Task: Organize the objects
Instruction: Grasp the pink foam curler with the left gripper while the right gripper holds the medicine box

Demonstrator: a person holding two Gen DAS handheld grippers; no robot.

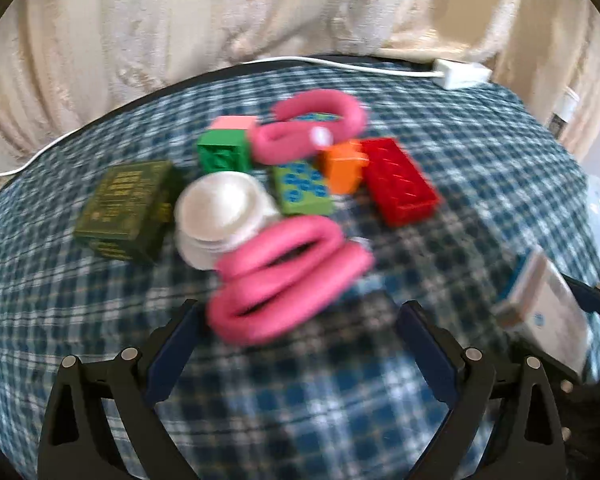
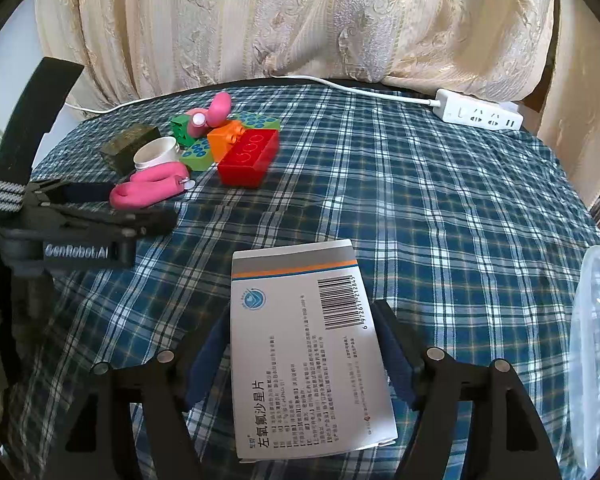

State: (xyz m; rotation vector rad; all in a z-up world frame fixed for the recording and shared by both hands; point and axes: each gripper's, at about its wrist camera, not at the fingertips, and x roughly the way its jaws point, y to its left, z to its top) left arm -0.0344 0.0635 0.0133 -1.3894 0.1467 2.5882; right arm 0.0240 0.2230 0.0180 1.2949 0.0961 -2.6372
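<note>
My left gripper (image 1: 300,334), fingers wide apart, faces the soft, springy pink coil (image 1: 288,280) just ahead, best pinched across its loops; right fingers (image 2: 394,356) flank the light, stiff box (image 2: 304,344), contact unclear.

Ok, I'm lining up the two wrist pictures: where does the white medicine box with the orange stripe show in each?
Left wrist view: the white medicine box with the orange stripe sits at the far right edge, tilted, beside the right gripper.
Right wrist view: it fills the bottom centre, lying between the open fingers of the right gripper.
Shared landmark: the red toy brick on the plaid cloth.
</note>
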